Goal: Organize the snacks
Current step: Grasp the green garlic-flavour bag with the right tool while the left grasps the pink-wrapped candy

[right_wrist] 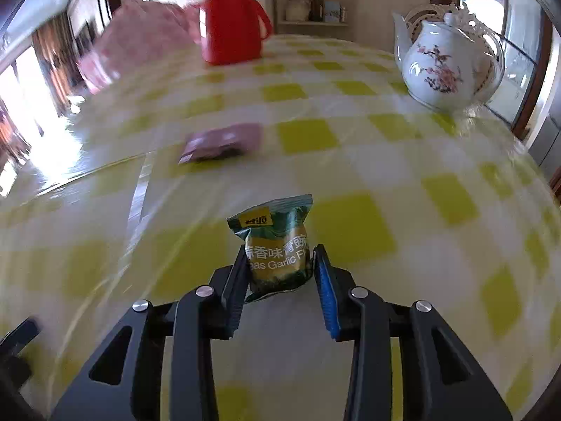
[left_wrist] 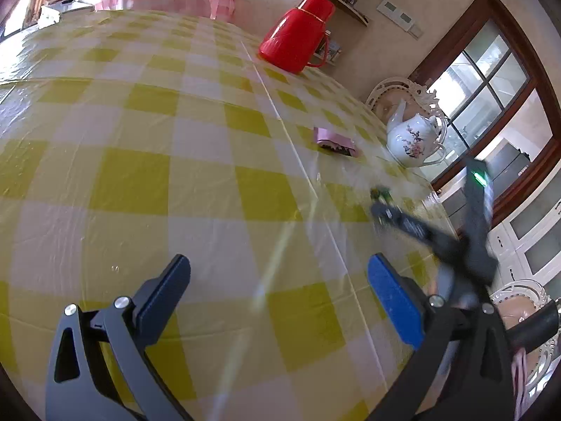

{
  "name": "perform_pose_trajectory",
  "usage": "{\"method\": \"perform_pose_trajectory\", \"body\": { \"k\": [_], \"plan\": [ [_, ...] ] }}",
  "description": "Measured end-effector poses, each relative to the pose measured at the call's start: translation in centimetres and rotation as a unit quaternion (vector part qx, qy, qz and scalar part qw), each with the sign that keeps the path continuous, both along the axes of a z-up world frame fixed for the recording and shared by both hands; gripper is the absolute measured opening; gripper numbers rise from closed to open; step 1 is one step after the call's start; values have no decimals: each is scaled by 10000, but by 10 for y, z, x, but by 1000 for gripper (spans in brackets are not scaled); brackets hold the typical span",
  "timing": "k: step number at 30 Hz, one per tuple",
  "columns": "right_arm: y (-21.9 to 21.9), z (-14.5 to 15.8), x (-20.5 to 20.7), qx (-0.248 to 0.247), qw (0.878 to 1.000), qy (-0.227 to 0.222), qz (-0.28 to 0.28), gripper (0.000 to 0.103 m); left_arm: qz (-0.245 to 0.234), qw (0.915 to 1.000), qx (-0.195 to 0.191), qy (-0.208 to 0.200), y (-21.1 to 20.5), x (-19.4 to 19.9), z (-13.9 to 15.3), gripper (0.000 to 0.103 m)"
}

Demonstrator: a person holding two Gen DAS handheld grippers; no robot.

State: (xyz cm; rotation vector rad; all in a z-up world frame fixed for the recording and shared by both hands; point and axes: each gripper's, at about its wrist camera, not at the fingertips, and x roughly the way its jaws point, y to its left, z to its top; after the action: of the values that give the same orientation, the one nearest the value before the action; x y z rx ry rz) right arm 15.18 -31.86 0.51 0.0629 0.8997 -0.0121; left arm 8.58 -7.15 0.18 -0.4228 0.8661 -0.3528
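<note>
Right tongs (right_wrist: 278,273) clamped on green packet (right_wrist: 277,245), above the bench (right_wrist: 350,224). Left tongs (left_wrist: 278,280) apart, holding nothing. Purple packet (right_wrist: 222,142) lies flat mid-bench; teapot (right_wrist: 445,66) and red flask (right_wrist: 229,17) stand beyond.

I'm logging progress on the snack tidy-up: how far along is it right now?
Nothing looks done: no snacks are grouped yet. In hand: the right gripper is shut on the green pea packet, above the checked tablecloth. Left to do: the pink packet lies alone on the cloth, and the left gripper is open with nothing in it.
</note>
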Motion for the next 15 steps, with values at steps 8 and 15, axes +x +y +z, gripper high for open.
{"method": "perform_pose_trajectory", "body": {
  "k": [8,15],
  "plan": [
    [32,10,-119,434,9982,-393,162,36,97,9999,-45,20,6,-4,0,101],
    [10,10,-137,959,9937,-483,-314,36,-263,9978,608,24,-21,12,4,101]
  ]
}}
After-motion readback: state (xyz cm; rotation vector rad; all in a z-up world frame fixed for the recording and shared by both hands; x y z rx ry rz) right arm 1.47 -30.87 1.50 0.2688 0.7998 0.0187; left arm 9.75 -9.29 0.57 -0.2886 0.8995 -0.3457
